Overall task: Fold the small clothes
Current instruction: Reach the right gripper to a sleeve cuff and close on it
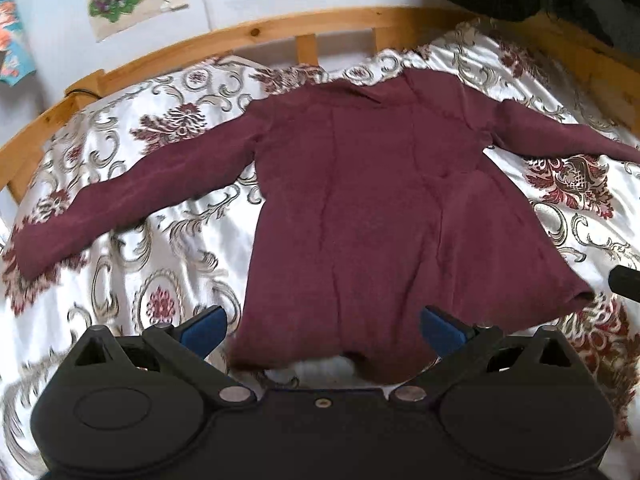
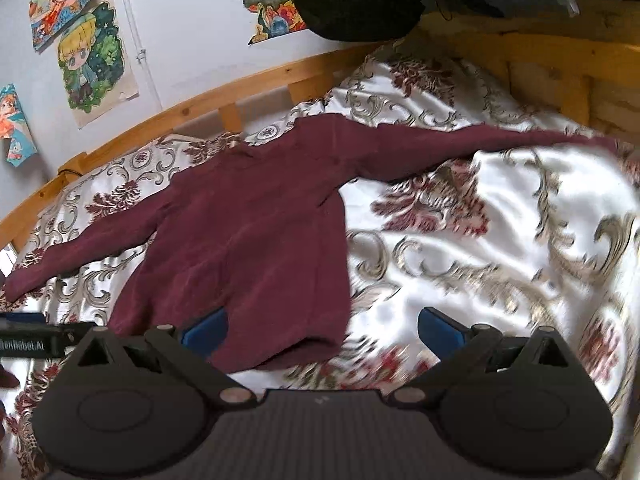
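Left wrist view: maroon top (image 1: 372, 200) spread flat on patterned bedspread (image 1: 160, 240), both sleeves out to the sides, collar toward wooden bed rail (image 1: 240, 32). Left gripper (image 1: 322, 326) just before the top's hem, jaws released wide, nothing between blue pads (image 1: 204, 330).

Right wrist view: same maroon top (image 2: 248, 240) lying left of centre, long sleeve stretched right across bedspread (image 2: 500, 260). Right gripper (image 2: 322, 330) near the hem's right corner, jaws spread, empty. Drawings (image 2: 92, 60) on wall beyond the top.
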{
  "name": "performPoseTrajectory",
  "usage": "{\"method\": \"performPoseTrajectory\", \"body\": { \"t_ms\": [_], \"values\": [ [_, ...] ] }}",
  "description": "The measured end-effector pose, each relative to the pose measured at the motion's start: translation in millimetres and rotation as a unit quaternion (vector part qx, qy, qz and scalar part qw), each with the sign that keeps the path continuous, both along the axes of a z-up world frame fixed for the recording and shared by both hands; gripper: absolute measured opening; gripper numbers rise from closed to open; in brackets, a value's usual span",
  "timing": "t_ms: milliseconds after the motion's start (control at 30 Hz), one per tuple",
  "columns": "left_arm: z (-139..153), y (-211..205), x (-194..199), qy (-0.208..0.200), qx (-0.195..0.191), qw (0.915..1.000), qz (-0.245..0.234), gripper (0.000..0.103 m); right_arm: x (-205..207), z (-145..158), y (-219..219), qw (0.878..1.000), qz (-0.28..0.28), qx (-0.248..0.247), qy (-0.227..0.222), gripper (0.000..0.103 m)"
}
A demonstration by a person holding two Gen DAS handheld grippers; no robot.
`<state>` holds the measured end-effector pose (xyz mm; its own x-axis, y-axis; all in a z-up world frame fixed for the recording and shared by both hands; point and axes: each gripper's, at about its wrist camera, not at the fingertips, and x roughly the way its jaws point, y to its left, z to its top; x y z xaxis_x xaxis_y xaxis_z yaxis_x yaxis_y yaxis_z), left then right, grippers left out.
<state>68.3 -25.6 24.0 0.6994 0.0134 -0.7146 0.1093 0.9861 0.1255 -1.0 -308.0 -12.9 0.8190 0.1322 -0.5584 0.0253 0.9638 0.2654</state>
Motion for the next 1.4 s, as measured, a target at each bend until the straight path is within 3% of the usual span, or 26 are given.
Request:
{"method": "performPoseTrajectory", "body": {
  "t_ms": [100, 367, 533, 733, 833, 1000, 1100, 1233, 1400],
  "values": [
    [20, -6, 16, 0.022, 0.006, 0.9996, -0.019, 0.102, 9, 14, -22, 0.999, 0.015, -0.029, -0.018, 0.103],
    [62, -31, 50, -0.009, 0.058, 0.9982, -0.014, 0.102, 58, 32, -91, 0.998, -0.034, -0.033, -0.043, 0.103],
    [55, -53, 79, 0.000, 0.060, 0.9981, -0.007, 0.102, 90, 27, -117, 0.993, -0.083, -0.067, -0.050, 0.103],
    [31, -78, 108, 0.013, 0.058, 0.9982, -0.009, 0.102, 89, 13, -145, 0.982, -0.151, -0.080, -0.079, 0.103],
    [19, -88, 123, 0.020, 0.050, 0.9985, -0.011, 0.102, 84, 10, -158, 0.979, -0.171, -0.081, -0.075, 0.103],
    [-2, -100, 143, 0.031, 0.028, 0.9991, -0.009, 0.102, 84, -2, -180, 0.978, -0.198, -0.031, -0.061, 0.103],
    [-14, -104, 149, 0.034, 0.004, 0.9994, -0.003, 0.102, 85, -6, -183, 0.975, -0.208, -0.048, -0.060, 0.103],
    [-28, -105, 142, 0.020, -0.042, 0.9987, 0.021, 0.102, 83, -11, -190, 0.968, -0.241, -0.064, -0.043, 0.103],
    [-44, -101, 118, 0.029, -0.082, 0.9944, 0.060, 0.102, 75, -10, -209, 0.961, -0.271, -0.017, -0.055, 0.103]
  ]
}}
